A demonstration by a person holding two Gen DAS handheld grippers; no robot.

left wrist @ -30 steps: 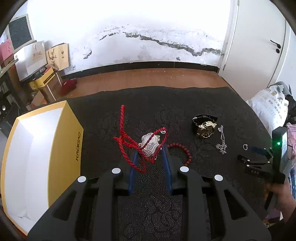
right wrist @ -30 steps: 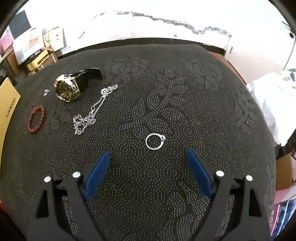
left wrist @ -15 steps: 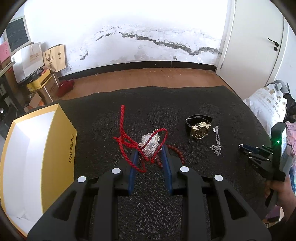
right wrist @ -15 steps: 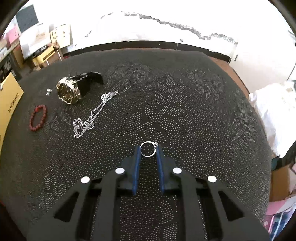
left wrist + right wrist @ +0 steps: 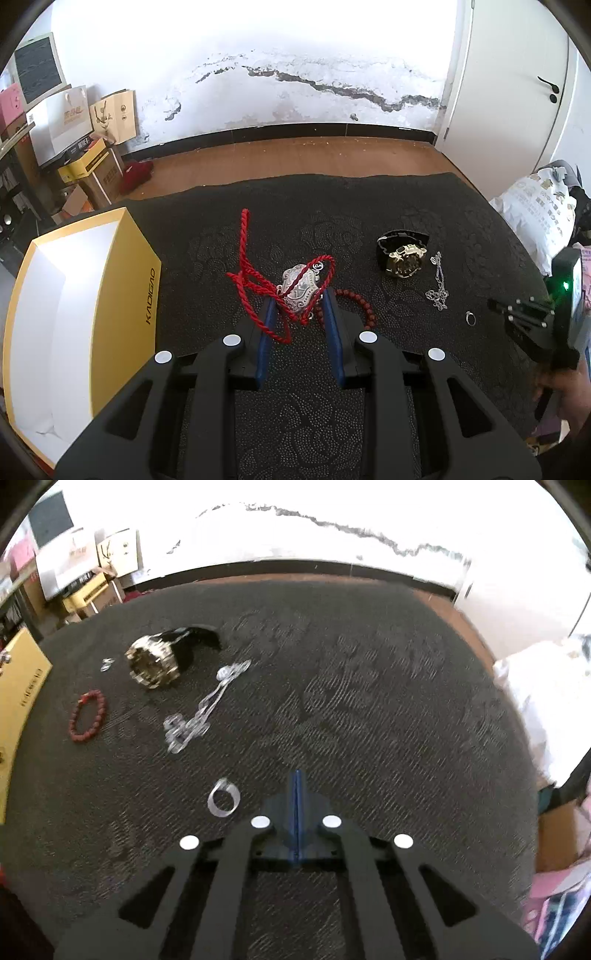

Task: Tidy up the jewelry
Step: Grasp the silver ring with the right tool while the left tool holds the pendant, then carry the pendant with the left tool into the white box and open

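My left gripper (image 5: 299,301) is shut on the silver pendant (image 5: 298,287) of a red cord necklace (image 5: 255,291) and holds it above the black cloth (image 5: 332,214). The open yellow and white box (image 5: 74,310) stands to its left. My right gripper (image 5: 297,775) is fully shut and empty; the silver ring (image 5: 222,802) lies on the cloth just left of its fingers. The ring also shows in the left wrist view (image 5: 471,317), beside the right gripper (image 5: 493,304). A gold watch (image 5: 155,661), silver chain (image 5: 201,712) and red bead bracelet (image 5: 88,716) lie on the cloth.
A small silver piece (image 5: 107,664) lies left of the watch. White bags (image 5: 535,221) sit off the cloth's right edge. Boxes and paper bags (image 5: 85,147) stand on the floor at the far left. A white door (image 5: 509,92) is at the back right.
My right gripper closed fully and slipped off the ring, which now lies to its left. My left gripper has lifted the pendant and cord, uncovering the bead bracelet.
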